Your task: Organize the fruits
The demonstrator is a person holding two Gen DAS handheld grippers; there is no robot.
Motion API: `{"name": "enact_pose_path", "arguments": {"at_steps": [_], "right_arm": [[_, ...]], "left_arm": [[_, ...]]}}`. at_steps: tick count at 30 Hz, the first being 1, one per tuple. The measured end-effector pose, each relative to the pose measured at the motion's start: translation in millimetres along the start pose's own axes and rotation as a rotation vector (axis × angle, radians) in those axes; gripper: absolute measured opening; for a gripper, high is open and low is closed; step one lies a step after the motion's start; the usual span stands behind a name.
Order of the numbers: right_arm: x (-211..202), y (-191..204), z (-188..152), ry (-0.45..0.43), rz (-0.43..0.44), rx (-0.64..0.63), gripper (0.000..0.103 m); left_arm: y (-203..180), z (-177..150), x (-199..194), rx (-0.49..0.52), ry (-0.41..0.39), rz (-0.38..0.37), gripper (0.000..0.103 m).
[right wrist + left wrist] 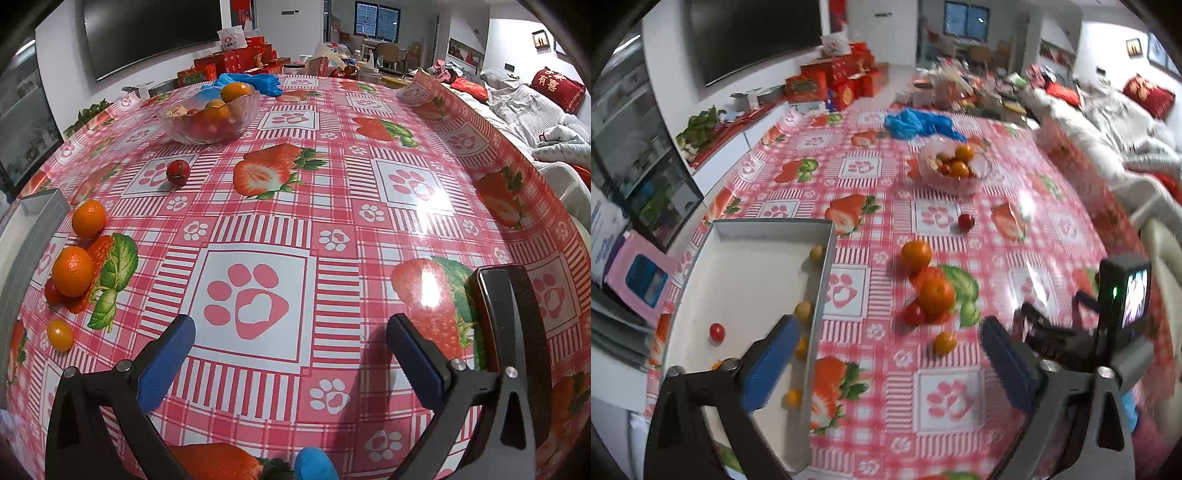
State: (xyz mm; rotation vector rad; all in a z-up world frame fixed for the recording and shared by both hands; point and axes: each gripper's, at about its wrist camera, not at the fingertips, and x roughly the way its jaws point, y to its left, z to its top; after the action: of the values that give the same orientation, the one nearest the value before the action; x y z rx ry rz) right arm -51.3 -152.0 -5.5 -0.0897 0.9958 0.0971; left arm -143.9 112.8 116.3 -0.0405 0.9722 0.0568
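Left wrist view. Left claw (886, 363) spread wide, nothing btwn its blue pads (770, 365); it hangs above the desk (1052, 229), which wears a red-checked cloth w/ strawberry and paw prints. Left pad sits over the right wall of a shallow white tray (746, 266). Inside the tray: one red cherry tomato (717, 332) and several small yellow-orange fruits along the right wall. On the cloth just right of the tray: two oranges (936, 295), a red tomato touching the nearer one, and a small orange tomato (944, 343) closer to the claw. A lone red tomato (966, 221) lies farther off. Glass bowl (955, 168) w/ mixed fruit stands beyond; blue plastic bag (919, 123) behind it. Image slightly blurred. Part of the other claw shows at right edge.

Right wrist view. Right claw (290, 356) also spread, empty, low over a paw-print square. Oranges (72, 271) and a small orange tomato (60, 335) lie well to its left, near the tray wall (33, 240). Red tomato (178, 171) mid-desk; glass bowl (208, 116) at far left; blue bag (255, 83) beyond it.
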Motion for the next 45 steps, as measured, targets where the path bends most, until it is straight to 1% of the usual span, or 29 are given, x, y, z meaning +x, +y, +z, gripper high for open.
{"name": "enact_pose_path", "arguments": {"at_steps": [2, 4, 6, 8, 10, 11, 12, 13, 15, 18, 22, 45], "right_arm": [[-0.1, 0.1, 0.0, 0.0, 0.0, 0.0, 0.103], [0.0, 0.1, 0.0, 0.0, 0.0, 0.0, 0.103], [0.0, 0.1, 0.0, 0.0, 0.0, 0.0, 0.103], [-0.1, 0.2, 0.0, 0.0, 0.0, 0.0, 0.103], [0.0, 0.3, 0.0, 0.0, 0.0, 0.0, 0.103], [-0.1, 0.6, 0.1, 0.0, 0.0, 0.0, 0.103], [-0.2, 0.2, 0.0, 0.0, 0.0, 0.0, 0.103], [-0.1, 0.2, 0.0, 0.0, 0.0, 0.0, 0.103], [-0.2, 0.2, 0.0, 0.0, 0.0, 0.0, 0.103], [-0.2, 0.2, 0.0, 0.0, 0.0, 0.0, 0.103], [-0.3, 0.2, 0.0, 0.0, 0.0, 0.0, 0.103], [-0.3, 0.5, 0.1, 0.0, 0.0, 0.0, 0.103]], "left_arm": [[-6.4, -12.6, 13.1, -0.01, 0.0, 0.031, 0.103], [-16.9, -31.0, 32.6, 0.001, 0.03, 0.054, 0.103], [-31.6, -52.9, 52.6, 0.047, 0.047, 0.07, 0.103], [-42.6, -69.1, 66.4, 0.079, 0.038, 0.106, 0.103], [-47.2, -77.9, 73.4, 0.091, 0.018, 0.109, 0.103], [-47.2, -79.5, 72.2, 0.083, -0.021, 0.094, 0.103], [-47.0, -79.1, 73.0, 0.084, -0.03, 0.095, 0.103], [-47.5, -78.1, 75.4, 0.086, -0.032, 0.091, 0.103], [-43.2, -77.2, 78.5, 0.069, -0.038, 0.06, 0.103], [-33.5, -78.5, 84.9, -0.002, -0.031, -0.015, 0.103], [-39.3, -81.3, 84.9, 0.004, -0.035, -0.008, 0.103], [-39.7, -83.1, 84.2, 0.003, -0.036, -0.008, 0.103]]}}
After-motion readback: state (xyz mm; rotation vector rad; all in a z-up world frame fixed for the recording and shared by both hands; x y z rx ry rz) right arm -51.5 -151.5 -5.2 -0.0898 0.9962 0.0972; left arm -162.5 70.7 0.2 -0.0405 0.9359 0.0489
